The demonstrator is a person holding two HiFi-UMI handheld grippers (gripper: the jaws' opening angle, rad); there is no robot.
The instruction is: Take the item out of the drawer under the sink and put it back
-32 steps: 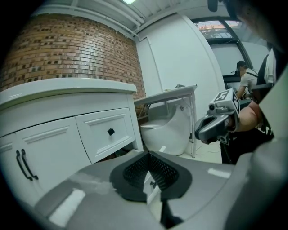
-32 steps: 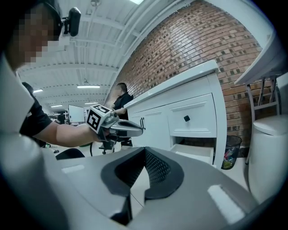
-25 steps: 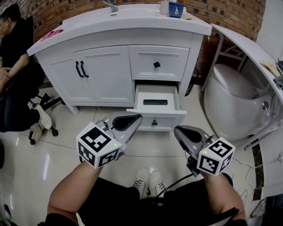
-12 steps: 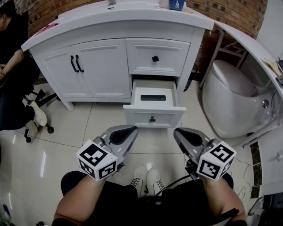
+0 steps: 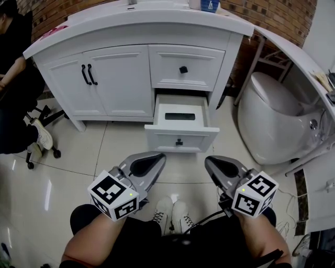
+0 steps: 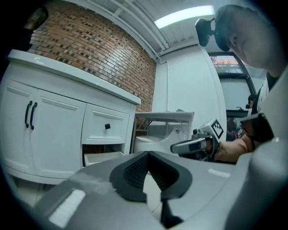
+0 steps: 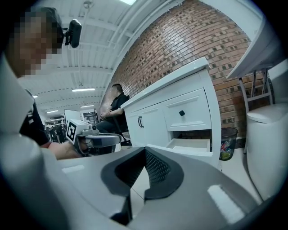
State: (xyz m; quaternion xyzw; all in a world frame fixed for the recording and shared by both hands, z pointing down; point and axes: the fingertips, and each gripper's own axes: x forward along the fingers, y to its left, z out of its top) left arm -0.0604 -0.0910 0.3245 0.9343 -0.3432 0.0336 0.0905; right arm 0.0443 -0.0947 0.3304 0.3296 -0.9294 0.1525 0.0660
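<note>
Squarely in the white drawer lies a flat dark rectangular item.

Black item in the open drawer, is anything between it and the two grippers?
Nothing visible. The drawer is open, the item lies uncovered in it, and only bare floor lies between it and the left gripper and right gripper.

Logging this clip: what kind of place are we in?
Probably a bathroom set-up, perhaps a mock-up inside a larger hall: a white sink vanity with its lower drawer open, a toilet beside it, a brick wall behind, and glossy floor tiles.
</note>
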